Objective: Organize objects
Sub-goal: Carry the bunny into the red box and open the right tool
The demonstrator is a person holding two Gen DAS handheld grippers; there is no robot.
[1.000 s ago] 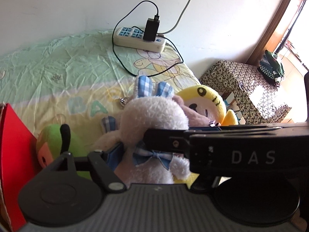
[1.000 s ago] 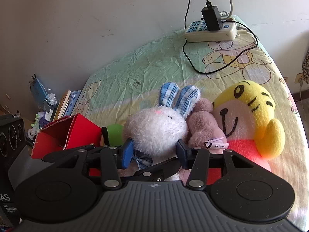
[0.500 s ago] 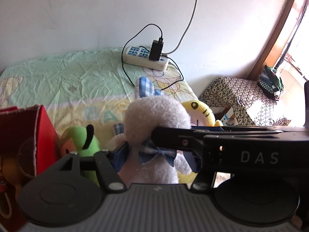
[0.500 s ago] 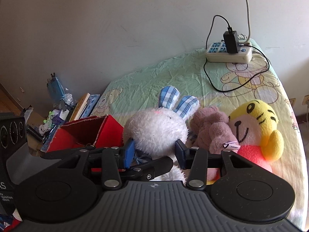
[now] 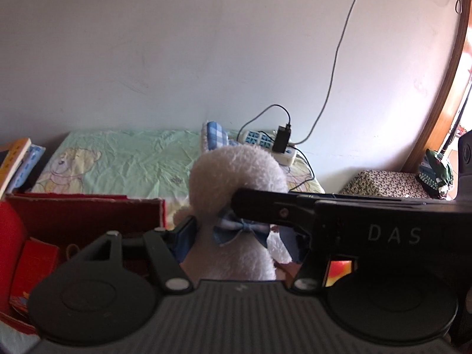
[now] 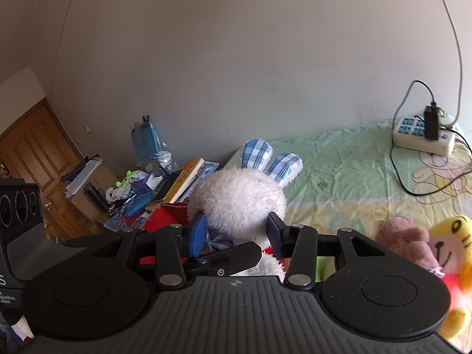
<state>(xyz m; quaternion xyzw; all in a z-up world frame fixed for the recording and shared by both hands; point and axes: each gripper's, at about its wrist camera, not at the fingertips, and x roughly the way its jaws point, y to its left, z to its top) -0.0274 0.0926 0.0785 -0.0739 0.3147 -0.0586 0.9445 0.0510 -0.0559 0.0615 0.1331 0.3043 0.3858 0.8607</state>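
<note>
A white plush rabbit (image 5: 236, 177) with blue checked ears and a blue bow hangs above the bed, held from two sides. My left gripper (image 5: 239, 236) is shut on its neck, the blue pads pressed into the fur. My right gripper (image 6: 236, 233) is shut on the rabbit (image 6: 239, 200) just under its head. In the left wrist view the right gripper's black body crosses in front of the rabbit. An open red box (image 5: 82, 215) stands just left of the rabbit, its rim below the toy. The red box (image 6: 174, 209) also shows behind the rabbit in the right wrist view.
A pink-brown plush (image 6: 404, 239) and a yellow tiger plush (image 6: 451, 242) lie on the bed sheet (image 6: 354, 177) to the right. A power strip (image 6: 421, 135) with cables sits by the wall. Books (image 6: 185, 180) and clutter stand beyond the box. A patterned stool (image 5: 383, 185) is beside the bed.
Both grippers have risen with the rabbit, lifting it off the bed and away from the other plush toys, toward the red box. The left jaws closed tighter on it.
</note>
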